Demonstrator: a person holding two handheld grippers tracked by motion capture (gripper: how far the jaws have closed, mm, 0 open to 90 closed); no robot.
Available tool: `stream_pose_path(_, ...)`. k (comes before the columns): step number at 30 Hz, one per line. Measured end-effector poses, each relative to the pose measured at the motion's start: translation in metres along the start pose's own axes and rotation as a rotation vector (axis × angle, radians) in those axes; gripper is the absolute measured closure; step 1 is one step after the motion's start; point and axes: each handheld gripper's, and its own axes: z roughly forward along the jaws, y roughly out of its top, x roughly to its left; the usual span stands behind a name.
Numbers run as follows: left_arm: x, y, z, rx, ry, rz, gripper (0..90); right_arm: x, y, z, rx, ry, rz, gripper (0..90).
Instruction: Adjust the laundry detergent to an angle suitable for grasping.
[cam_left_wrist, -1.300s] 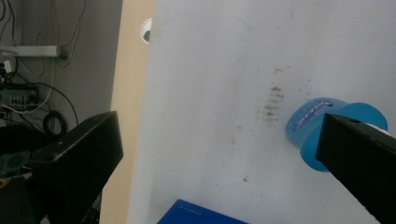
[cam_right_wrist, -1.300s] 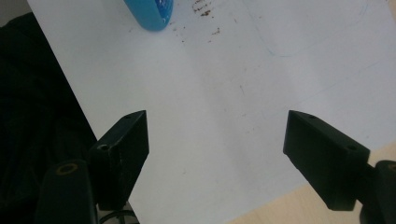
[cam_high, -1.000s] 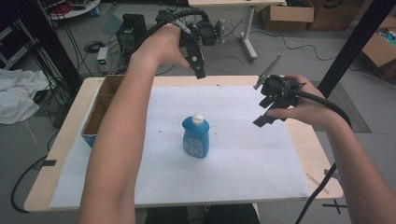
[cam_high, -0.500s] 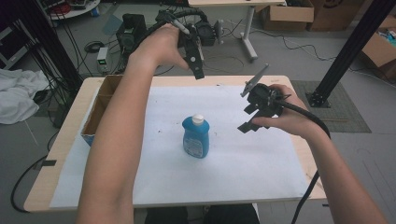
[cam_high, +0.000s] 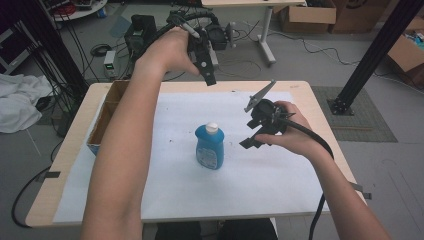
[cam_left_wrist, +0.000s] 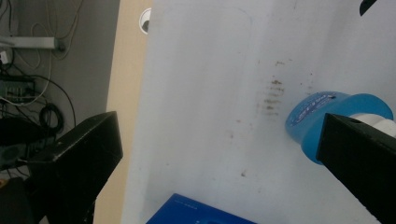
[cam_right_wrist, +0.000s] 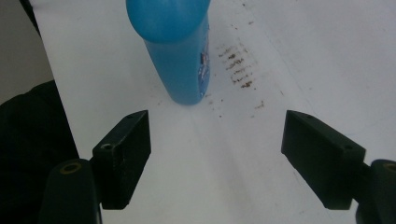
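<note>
A blue bottle (cam_high: 210, 149) with a white cap stands upright in the middle of the white sheet (cam_high: 165, 195). My right gripper (cam_high: 248, 134) hovers just to the right of it, low over the table, with its jaws open towards the bottle. In the right gripper view the bottle (cam_right_wrist: 180, 56) stands a little beyond the open gripper (cam_right_wrist: 217, 135), apart from both jaws. My left gripper (cam_high: 208, 75) is held high over the table's far edge and points down. Its view looks down on the bottle (cam_left_wrist: 327, 119) from above, behind the right jaw of the open gripper (cam_left_wrist: 219, 140).
An open cardboard box (cam_high: 106, 116) sits at the table's left edge. Brown smudges (cam_right_wrist: 239, 65) mark the sheet beside the bottle. A cable hole (cam_left_wrist: 145, 18) shows in the bare wooden strip. A black frame post (cam_high: 372, 52) rises past the right side.
My right gripper has moved left and down, closer to the bottle. The left gripper has stayed high over the far edge.
</note>
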Motion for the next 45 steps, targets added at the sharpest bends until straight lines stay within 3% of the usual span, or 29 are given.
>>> stream_pose_path(15, -0.002, -0.003, 0.0, -0.005, 0.001, -0.012, 1.0, 0.013, 0.012, 0.033, -0.073, 0.027, -0.01, 24.3)
stream_pose_path(28, -0.003, -0.003, 0.0, 0.021, 0.0, -0.005, 1.0, 0.02, 0.018, 0.056, -0.133, 0.038, 0.006, 25.3)
stream_pose_path(45, -0.004, -0.009, 0.005, 0.015, -0.004, -0.019, 1.0, 0.026, 0.028, 0.081, -0.168, 0.039, 0.005, 26.3)
